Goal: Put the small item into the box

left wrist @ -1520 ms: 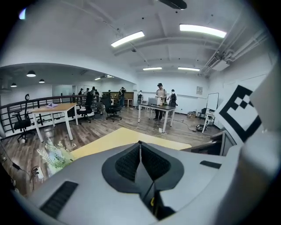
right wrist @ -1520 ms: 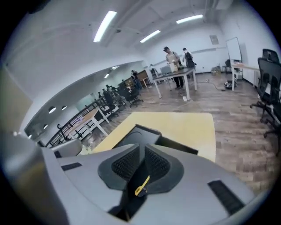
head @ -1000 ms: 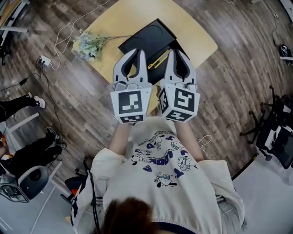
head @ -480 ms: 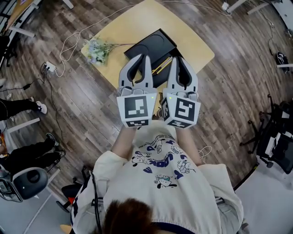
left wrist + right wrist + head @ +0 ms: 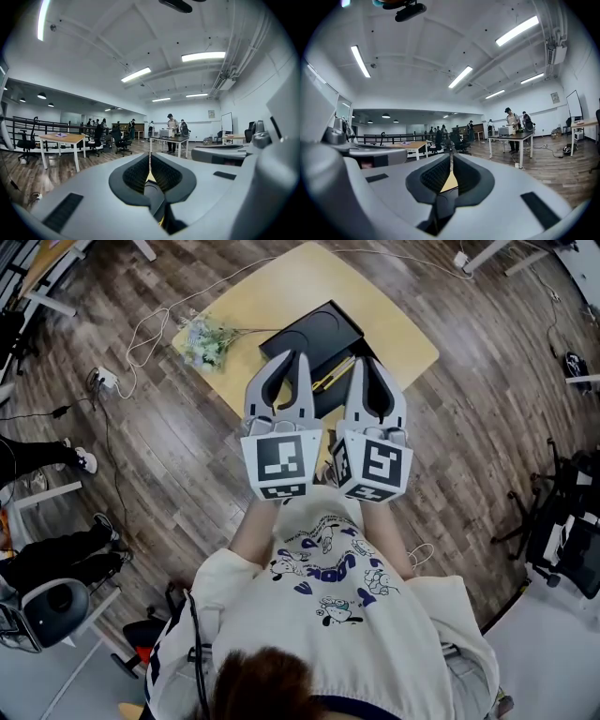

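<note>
We logged a pale flower bunch (image 5: 202, 341) at the left of the light wooden table (image 5: 394, 334). The grey left gripper (image 5: 290, 356) had its jaws together, holding nothing. A slim yellow item (image 5: 330, 374) lay on the flat black box (image 5: 314, 329), between the grippers. The grey right gripper (image 5: 366, 362) was likewise closed and empty.

I'm seeing ceiling strip lights (image 5: 517, 30) lighting everything brightly and evenly; fisheye edges are bending and darkening, close foreground is blurring.
</note>
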`<state>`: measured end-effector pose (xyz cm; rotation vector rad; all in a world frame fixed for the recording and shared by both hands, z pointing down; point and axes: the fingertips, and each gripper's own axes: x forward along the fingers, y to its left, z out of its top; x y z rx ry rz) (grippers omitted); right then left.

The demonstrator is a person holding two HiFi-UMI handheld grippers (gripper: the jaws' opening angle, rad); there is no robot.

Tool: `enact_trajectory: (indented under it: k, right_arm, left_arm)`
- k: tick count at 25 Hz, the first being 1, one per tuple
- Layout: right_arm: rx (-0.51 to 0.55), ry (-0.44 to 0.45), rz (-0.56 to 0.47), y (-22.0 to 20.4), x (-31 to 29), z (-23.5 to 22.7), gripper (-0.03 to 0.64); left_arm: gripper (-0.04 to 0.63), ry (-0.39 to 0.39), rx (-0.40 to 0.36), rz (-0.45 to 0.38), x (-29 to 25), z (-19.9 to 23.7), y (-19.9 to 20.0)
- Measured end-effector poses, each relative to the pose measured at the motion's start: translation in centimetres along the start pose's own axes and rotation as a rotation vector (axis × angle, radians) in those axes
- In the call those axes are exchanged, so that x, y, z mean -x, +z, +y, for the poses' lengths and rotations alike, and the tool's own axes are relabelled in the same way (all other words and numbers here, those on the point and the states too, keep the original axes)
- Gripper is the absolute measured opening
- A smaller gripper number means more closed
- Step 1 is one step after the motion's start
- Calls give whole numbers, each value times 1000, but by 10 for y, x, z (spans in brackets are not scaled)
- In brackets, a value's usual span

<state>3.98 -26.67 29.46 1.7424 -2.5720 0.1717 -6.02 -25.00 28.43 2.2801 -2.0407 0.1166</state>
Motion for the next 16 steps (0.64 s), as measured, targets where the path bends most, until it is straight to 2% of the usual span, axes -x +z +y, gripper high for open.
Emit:
enact_trajectory:
  k: [16]
  right_arm:
    - [9, 14, -19, 7, 1, -5, 41]
  left_arm:
    - [25, 7, -6, -14, 1, -8, 5]
